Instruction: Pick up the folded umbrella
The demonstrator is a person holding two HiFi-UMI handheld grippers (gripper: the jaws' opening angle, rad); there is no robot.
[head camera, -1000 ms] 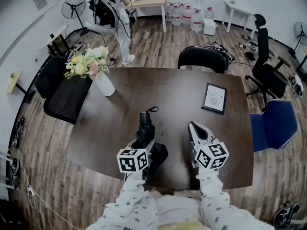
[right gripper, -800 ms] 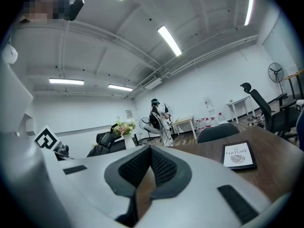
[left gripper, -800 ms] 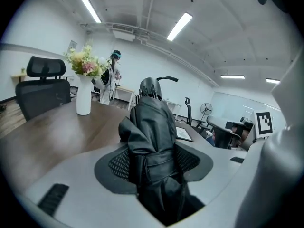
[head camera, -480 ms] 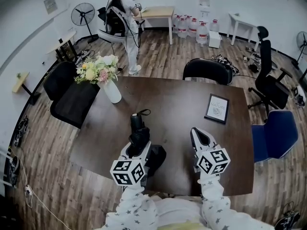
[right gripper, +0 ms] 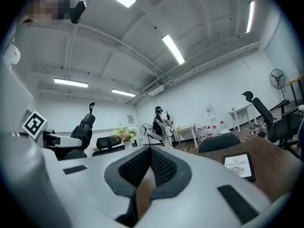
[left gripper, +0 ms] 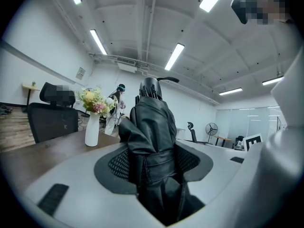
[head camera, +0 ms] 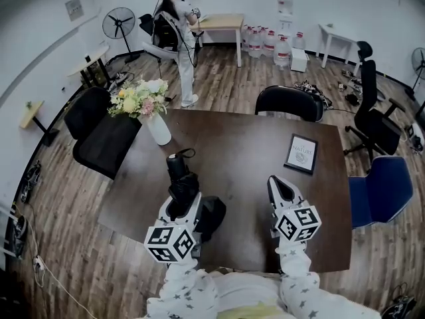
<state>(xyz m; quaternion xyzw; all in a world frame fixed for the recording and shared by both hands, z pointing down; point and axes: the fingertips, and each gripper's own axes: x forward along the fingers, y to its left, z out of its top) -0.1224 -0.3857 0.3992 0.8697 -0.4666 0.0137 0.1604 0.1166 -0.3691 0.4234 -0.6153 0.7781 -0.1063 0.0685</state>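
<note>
The left gripper [left gripper: 154, 167] grips the umbrella [left gripper: 152, 122] firmly and holds it upright above the table [head camera: 246, 145]. The right gripper [right gripper: 151, 170] is closed and empty. The pick-up seems done; next, keep it steady.

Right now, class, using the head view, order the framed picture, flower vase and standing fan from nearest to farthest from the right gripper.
1. Framed picture, on the table just beyond the right gripper.
2. Flower vase, far-left table corner.
3. Standing fan, beyond the table, far left.
</note>
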